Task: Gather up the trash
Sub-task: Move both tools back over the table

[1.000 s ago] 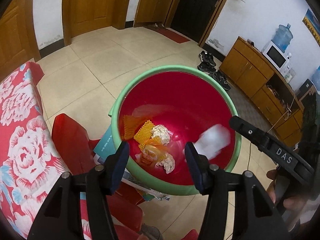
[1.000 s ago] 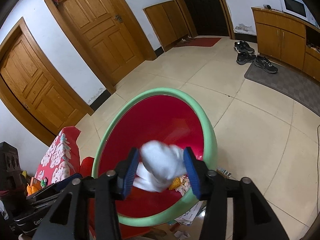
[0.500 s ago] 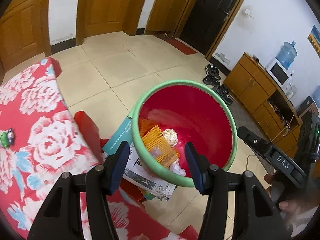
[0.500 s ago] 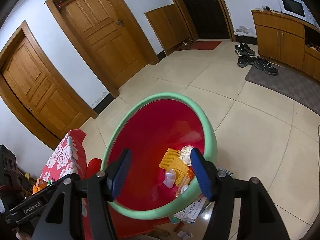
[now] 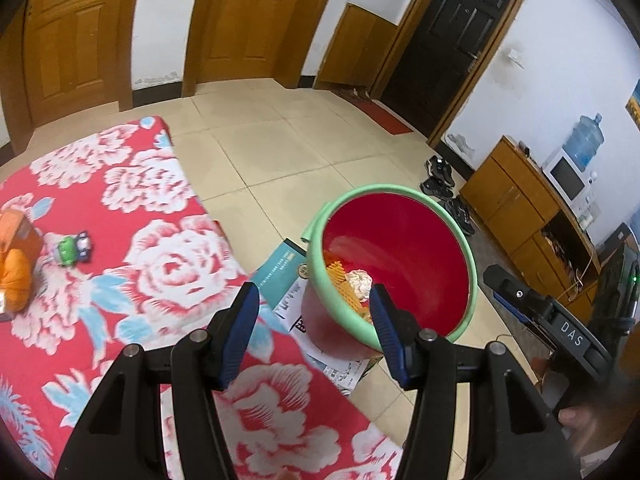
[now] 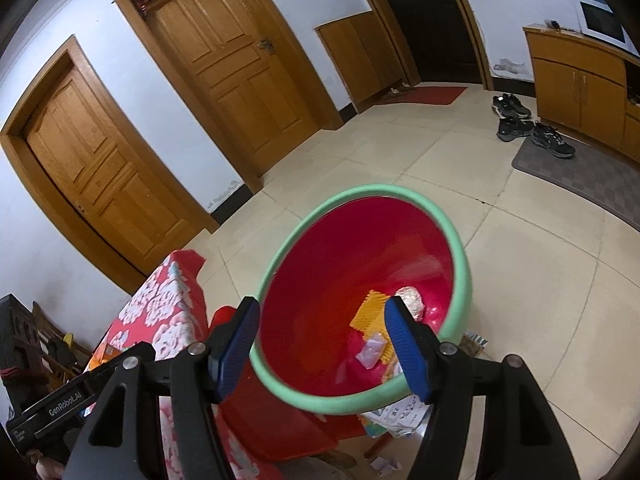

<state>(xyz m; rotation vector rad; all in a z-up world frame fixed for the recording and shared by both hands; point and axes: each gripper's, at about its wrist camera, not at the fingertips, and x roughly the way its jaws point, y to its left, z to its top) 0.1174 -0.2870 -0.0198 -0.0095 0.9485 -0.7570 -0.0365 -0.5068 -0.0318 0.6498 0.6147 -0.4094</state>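
My left gripper [image 5: 312, 328] hangs wide apart with nothing between its blue pads, above the edge of the red floral tablecloth [image 5: 168, 264]; my right gripper [image 6: 324, 344] is just as wide and bare, over the bin. The red bin with the green rim [image 6: 460, 248] stands on the floor beside the table. Its near rim and my fingers cut off part of the trash inside — I can make out an orange foam net [image 6: 370, 312], a crumpled white wad [image 6: 412, 300] and a small pale scrap [image 6: 372, 350]; the rest is too muddled to count. Printed papers [image 5: 296, 308] lie under the bin, half hidden. On the cloth sit one small green toy car [image 5: 72, 249] and something orange [image 5: 16, 268], cut off at the frame's edge. Beyond lies a cream tiled floor [image 6: 540, 280], three dark shoes [image 6: 532, 124] by a grey mat [image 6: 580, 176], two wooden doors [image 6: 232, 76], one black door [image 5: 452, 52], and a wooden cabinet [image 5: 516, 208] carrying a microwave [image 5: 566, 176] and a water jug [image 5: 586, 142].
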